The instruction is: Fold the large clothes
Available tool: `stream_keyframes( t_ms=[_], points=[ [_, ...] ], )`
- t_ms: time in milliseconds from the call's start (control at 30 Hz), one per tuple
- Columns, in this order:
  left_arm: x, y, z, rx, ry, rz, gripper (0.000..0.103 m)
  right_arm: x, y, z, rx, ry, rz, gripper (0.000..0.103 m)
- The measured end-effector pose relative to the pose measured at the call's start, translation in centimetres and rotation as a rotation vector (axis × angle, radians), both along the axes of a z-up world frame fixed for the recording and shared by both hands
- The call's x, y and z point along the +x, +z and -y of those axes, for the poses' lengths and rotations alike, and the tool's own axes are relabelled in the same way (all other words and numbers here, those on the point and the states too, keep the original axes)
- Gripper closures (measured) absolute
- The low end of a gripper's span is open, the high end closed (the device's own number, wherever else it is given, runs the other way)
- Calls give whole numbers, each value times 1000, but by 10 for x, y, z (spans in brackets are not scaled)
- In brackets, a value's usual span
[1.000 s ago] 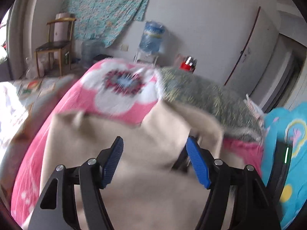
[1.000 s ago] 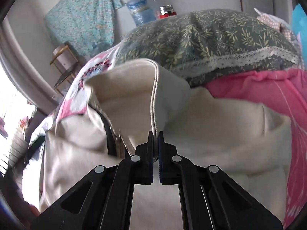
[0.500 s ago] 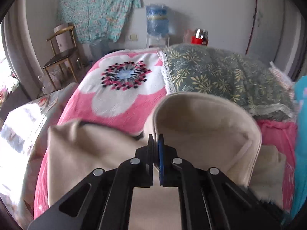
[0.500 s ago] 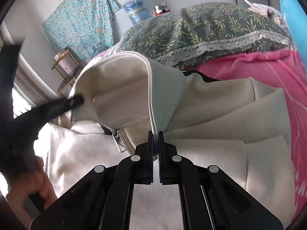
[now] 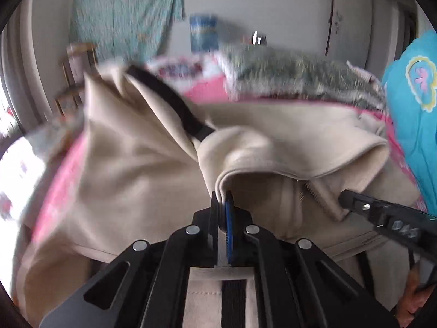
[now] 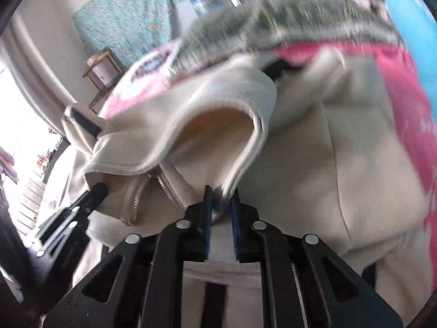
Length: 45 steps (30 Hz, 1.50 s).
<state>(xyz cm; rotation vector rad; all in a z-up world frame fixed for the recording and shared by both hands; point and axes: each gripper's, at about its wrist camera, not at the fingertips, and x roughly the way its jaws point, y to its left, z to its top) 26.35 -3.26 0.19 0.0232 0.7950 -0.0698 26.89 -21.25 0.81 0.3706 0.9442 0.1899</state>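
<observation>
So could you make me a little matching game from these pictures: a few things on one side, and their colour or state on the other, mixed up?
Things:
1. hoodie
2. pillow
3. left tongs
4. right tongs

Colour or state:
A. jaws opening, hood rim between them
B. dark green, leafy print
C. cream
D. shut on the hood rim

Pairs: 1-C, 2-B, 3-D, 4-A
</observation>
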Motion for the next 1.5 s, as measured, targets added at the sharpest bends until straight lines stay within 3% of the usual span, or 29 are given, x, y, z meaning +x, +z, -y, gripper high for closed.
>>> stream_keyframes(
  t_ms=[100,233,333,400,433,500,600,667,733,933,967,1000,1033,1100,1267,1333,1433,1500],
  points=[
    [1,-2,-1,-13,5,1,99,2,5,1,-37,16,13,84],
    [-2,-2,-1,-27,-2,-9,99,-20,14,1,-179,51,-5,72],
    [-4,2,0,-31,-3,-20,99,-36,26,13,-250,57,17,71],
    [-13,11,-7,-77,13,8,99,-41,40,24,-256,40,57,71],
    [-24,21,-14,-138,35,56,99,-41,47,27,-243,41,79,70],
    [-36,32,-21,-235,39,54,99,-39,62,34,-198,52,129,50],
    [-40,30,-28,-253,39,35,99,-20,74,45,-109,55,145,41],
    [-40,24,-40,-316,59,4,99,3,73,50,-47,24,93,36],
    [-45,25,-48,-364,73,24,99,19,67,56,19,1,40,36],
    [-48,18,-58,-412,42,-15,99,41,29,41,243,123,-121,30],
    [-45,13,-60,-428,30,-35,99,43,17,37,307,155,-173,37],
    [-45,9,-62,-443,27,-45,99,42,13,34,336,172,-192,71],
    [-45,8,-64,-457,29,-43,99,39,6,30,366,189,-217,80],
    [-46,7,-67,-475,33,-36,99,28,14,27,359,195,-170,90],
    [-56,36,-62,-478,-21,23,99,8,58,31,462,198,-54,93],
    [-62,51,-64,-485,-29,58,99,2,70,29,484,219,-46,93],
    [-72,61,-73,-553,-19,75,99,-12,63,32,531,203,-74,93],
    [-77,51,-74,-560,-7,47,99,-19,46,34,486,182,-108,92]
  ],
)
